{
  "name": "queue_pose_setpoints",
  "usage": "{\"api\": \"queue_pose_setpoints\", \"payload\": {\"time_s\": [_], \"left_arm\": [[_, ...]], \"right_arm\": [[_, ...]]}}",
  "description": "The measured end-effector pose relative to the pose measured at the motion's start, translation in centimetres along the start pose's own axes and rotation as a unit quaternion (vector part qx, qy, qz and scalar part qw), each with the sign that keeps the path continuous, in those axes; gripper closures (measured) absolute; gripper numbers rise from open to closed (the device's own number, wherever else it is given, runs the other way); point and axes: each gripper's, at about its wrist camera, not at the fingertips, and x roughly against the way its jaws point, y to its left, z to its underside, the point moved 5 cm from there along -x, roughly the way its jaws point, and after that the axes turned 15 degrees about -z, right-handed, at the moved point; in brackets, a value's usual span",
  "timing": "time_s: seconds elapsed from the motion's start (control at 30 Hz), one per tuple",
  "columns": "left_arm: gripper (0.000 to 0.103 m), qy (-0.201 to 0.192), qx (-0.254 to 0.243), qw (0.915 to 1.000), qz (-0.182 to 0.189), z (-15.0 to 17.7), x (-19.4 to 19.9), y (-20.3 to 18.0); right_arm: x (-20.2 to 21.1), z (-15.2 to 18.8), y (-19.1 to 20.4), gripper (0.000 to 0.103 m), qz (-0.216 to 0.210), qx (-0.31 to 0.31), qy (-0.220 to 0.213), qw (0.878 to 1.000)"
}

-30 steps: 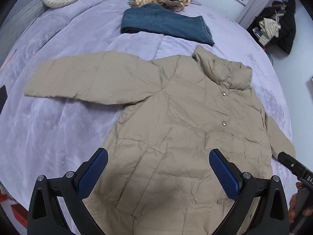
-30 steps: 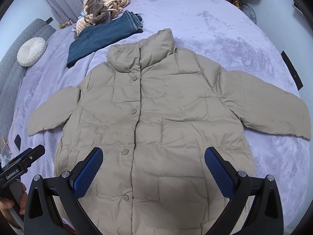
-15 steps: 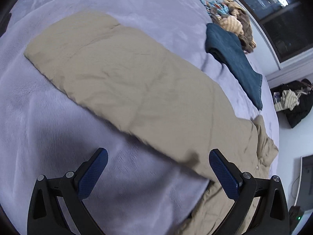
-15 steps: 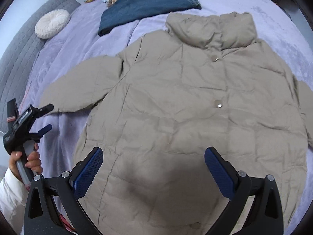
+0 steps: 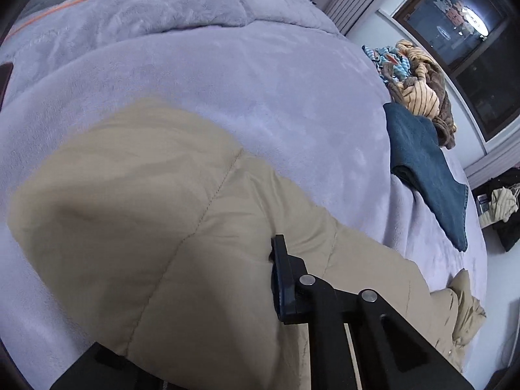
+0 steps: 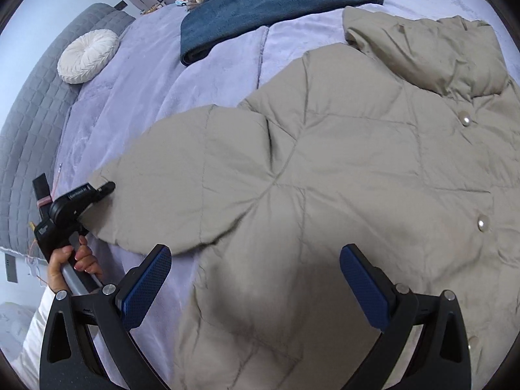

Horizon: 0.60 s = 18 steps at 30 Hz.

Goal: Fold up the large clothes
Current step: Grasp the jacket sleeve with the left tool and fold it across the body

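Beige puffer jacket (image 6: 341, 169) lies flat, front up, snaps closed, on the lilac bedspread (image 6: 136, 97). Left gripper (image 6: 105, 188) sits at the cuff end of the jacket sleeve (image 5: 146, 227), fabric bunched against its fingers, looks clamped on it. Right gripper (image 6: 253, 286) hovers over the lower body, jaws wide, holding nothing. Folded jeans (image 6: 260, 3) and round white cushion (image 6: 87, 55) lie beyond.
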Motion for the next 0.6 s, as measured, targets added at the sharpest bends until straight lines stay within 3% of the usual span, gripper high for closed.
{"api": "queue_pose_setpoints", "payload": {"time_s": [0.03,0.07,0.1,0.17,0.33,0.5,0.6], "left_arm": [[0.088,-0.015,-0.015,0.9997,-0.006,0.0,0.9,-0.2],[0.088,-0.032,-0.035,0.9988,-0.012,-0.3,1.8,-0.5],[0.088,-0.044,-0.05,0.9977,-0.014,-0.2,2.8,-0.9],[0.088,-0.071,-0.075,0.9946,-0.01,-0.3,5.3,-1.1],[0.088,-0.126,-0.127,0.9834,0.033,0.0,11.8,-3.5],[0.088,-0.168,-0.19,0.9618,0.104,1.7,17.7,-10.1],[0.088,-0.162,-0.224,0.9483,0.156,3.8,19.9,-15.2]], "right_arm": [[-0.3,-0.4,0.1,0.003,-0.011,-0.005,-0.009,1.0],[-0.5,-0.8,0.2,0.022,-0.025,-0.01,-0.017,0.999],[-1.0,-1.1,0.2,0.059,-0.035,-0.014,-0.015,0.999],[-2.8,-1.4,0.0,0.088,-0.048,-0.029,-0.001,0.998],[-6.4,-0.1,-0.1,0.094,-0.068,-0.028,0.023,0.997],[-8.0,1.6,-0.6,0.094,-0.044,0.0,0.042,0.998],[-7.4,1.7,-0.1,0.094,-0.052,0.02,0.058,0.997]]}}
